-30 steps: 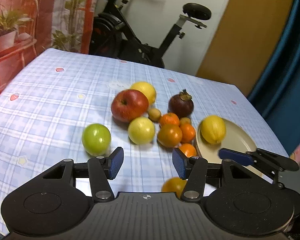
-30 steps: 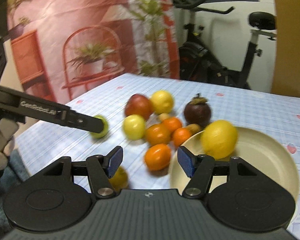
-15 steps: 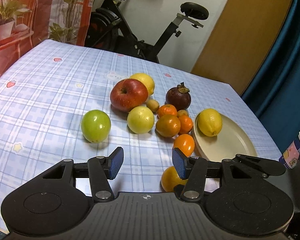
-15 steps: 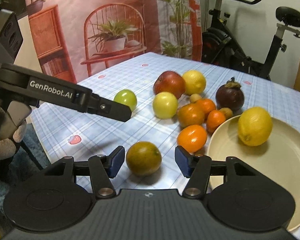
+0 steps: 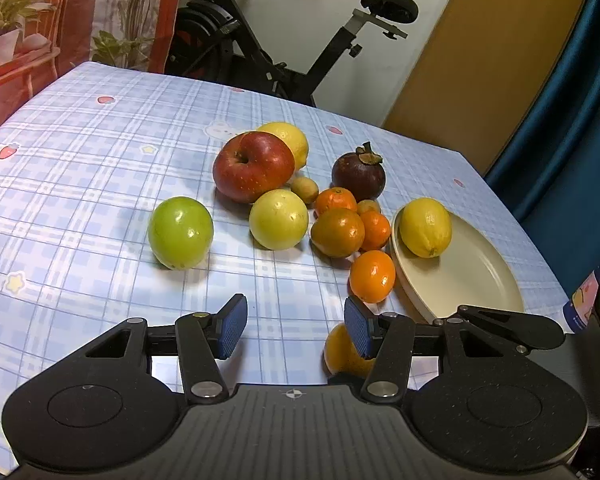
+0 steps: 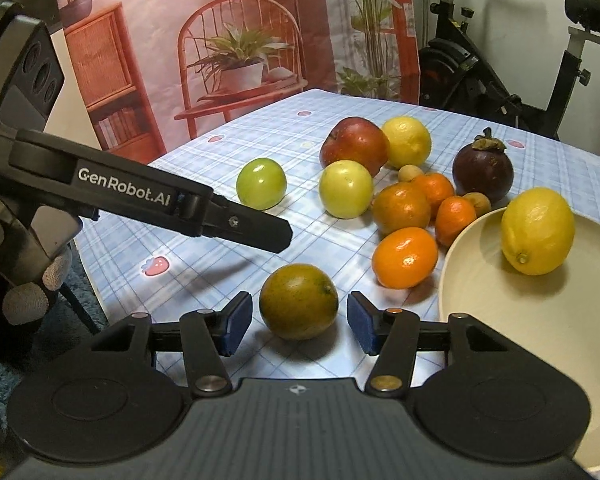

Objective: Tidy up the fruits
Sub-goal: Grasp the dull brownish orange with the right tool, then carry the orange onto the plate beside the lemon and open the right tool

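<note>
Orange [image 6: 298,306] — between right tool [image 6: 298,322] pads.

Dim, warm room light falls from above; fruits cast soft shadows on the tablecloth [image 5: 80,184], glossy highlights gleam, edges bend fisheye-fashion, both pictures sharp.

Two low wrist views, shared fruit [image 5: 278,219]

Greenish orange [image 5: 342,354] half hidden behind the left gripper's [image 5: 293,330] right finger in the left wrist view. Cream plate [image 6: 500,340] cut off by the right edge in the right wrist view; far lemon [image 5: 290,140] mostly hidden behind the red apple [image 5: 252,166].
</note>
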The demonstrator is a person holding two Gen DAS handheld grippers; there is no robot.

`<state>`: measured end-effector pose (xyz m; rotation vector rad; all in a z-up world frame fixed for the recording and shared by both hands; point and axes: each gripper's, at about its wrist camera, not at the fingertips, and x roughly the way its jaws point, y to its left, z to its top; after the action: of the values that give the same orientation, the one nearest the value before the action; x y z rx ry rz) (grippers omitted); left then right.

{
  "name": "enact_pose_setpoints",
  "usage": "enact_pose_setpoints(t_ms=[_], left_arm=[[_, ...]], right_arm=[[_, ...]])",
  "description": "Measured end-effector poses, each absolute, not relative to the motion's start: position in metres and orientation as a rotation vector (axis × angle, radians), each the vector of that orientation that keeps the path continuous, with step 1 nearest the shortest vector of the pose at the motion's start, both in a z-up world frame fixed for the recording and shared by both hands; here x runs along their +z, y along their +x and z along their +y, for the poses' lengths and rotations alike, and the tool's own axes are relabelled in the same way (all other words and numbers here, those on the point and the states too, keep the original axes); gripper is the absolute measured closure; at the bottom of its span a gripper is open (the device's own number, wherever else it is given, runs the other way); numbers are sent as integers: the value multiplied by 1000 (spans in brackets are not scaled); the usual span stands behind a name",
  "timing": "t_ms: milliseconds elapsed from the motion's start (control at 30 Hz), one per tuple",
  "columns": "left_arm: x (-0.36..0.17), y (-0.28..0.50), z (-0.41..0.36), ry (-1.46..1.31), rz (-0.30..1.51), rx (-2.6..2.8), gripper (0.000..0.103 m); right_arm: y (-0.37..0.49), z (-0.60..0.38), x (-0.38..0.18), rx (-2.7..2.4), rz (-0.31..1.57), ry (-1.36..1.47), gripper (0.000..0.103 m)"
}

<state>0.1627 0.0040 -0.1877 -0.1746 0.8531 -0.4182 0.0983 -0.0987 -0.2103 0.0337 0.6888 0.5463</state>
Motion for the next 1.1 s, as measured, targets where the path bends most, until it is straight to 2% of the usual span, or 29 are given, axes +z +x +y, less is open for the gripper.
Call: enact_pose_setpoints(t_ms=[100,367,600,767,833,900,1100], left_arm=[[-188,162,4,-173,848,-411,47],[-184,161,6,-171,833,-401,47],[-158,167,8,-164,763,-366,47],[-136,176,-18,-40,683,-410,47],[-134,180,-32,30,656,-441,51],[-136,183,-44,66,653,-471,62],[-157,201,-66,82,721,-499,62]], right_arm=[[99,-97,-211,550,670,31,56],[100,-100,-214,559,672,57,57],[96,-121,-199,488,591,110,57],[91,-146,-187,393,517,155,57],[87,-157,-182,341,475,164,57],[83,-171,-179,284,440,189,57],[83,-205,-185,155,408,265,57]])
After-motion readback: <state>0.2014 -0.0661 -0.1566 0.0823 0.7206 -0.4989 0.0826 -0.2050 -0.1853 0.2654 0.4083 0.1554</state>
